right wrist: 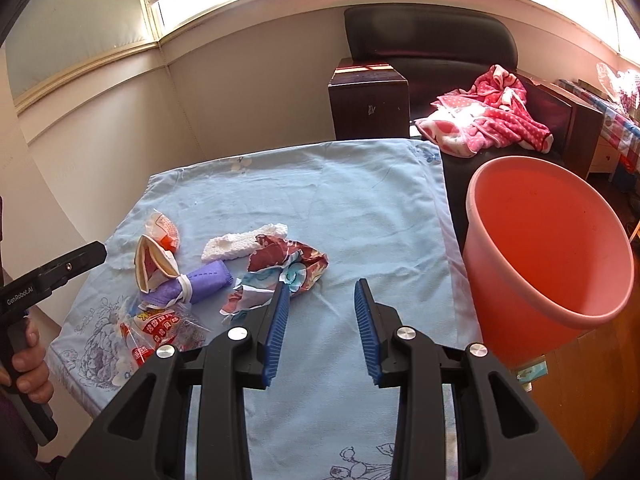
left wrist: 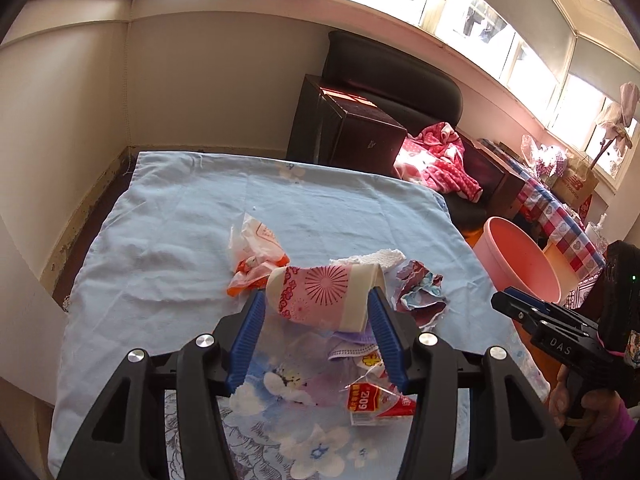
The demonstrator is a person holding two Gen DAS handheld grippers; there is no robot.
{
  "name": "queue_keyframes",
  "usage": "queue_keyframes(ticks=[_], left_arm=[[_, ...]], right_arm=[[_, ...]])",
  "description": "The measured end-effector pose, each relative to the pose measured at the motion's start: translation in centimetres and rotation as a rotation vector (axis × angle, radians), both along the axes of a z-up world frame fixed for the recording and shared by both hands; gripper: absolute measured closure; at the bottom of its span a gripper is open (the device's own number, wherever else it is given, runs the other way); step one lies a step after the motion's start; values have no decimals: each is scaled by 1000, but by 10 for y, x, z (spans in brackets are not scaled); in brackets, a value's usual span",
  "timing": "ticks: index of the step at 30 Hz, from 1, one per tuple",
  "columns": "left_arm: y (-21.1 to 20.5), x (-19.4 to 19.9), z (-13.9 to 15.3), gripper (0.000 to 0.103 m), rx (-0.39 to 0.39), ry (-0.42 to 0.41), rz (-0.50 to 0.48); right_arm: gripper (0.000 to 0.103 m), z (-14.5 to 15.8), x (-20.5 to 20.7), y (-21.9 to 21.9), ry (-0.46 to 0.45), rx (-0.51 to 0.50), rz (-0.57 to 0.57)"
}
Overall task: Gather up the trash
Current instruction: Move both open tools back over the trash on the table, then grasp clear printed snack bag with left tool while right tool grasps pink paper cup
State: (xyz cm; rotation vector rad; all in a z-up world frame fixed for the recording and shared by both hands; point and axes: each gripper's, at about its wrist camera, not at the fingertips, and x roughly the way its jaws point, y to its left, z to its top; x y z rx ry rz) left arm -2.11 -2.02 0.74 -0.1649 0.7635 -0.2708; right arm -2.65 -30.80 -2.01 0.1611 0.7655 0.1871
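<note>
Your left claw (left wrist: 316, 304) is right on the paper cup (left wrist: 324, 294): the flattened pink-patterned cup lies crosswise between the two blue pads, its long axis running from one pad to the other, mouth end toward the right pad. From the left wrist view the pads seem to flank both ends, but I can't tell whether they press on it yet or just frame it. No lift to see.

Your right claw (right wrist: 322, 304) is parted and empty, nothing but blue cloth between its pads. The crumpled floral paper (right wrist: 280, 276) sits just beside its left pad, so that piece is the right hand's closest pick.

The pink bucket (right wrist: 548, 256) stands off the tabletop's (right wrist: 340, 184) right edge, near the right claw and well apart from the cup. So the cup has to cross the whole trash pile to get there: purple mask (right wrist: 200, 280), white foam strip (right wrist: 244, 244), snack wrapper (right wrist: 160, 332). My read: close across the cup's length and it may buckle further, so squeeze gently.
</note>
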Motion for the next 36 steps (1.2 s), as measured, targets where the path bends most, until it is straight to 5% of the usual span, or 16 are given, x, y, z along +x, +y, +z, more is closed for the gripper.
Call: queue_keyframes(ticks=[6,12,18,20,27,36], left_arm=[[4,-15,-18,51,-17,66,-22],[-19,-24,-26,51,-21,99,-160],[-25,-17,-45,51,-21,167,-162],[-26,-16,-47,55,-43,178,-179],[-31,-17,-51,93,-71,211,-252],[-20,-40,-27,99,-118,134,-335]], right_arm=[[68,-5,2,7,17,19,36],[68,-7,-1,19,17,19,91],[68,-9,-2,22,27,19,96],[68,-8,-2,22,25,16,95],[68,-8,-2,23,23,14,98],[68,-2,2,31,11,19,120]])
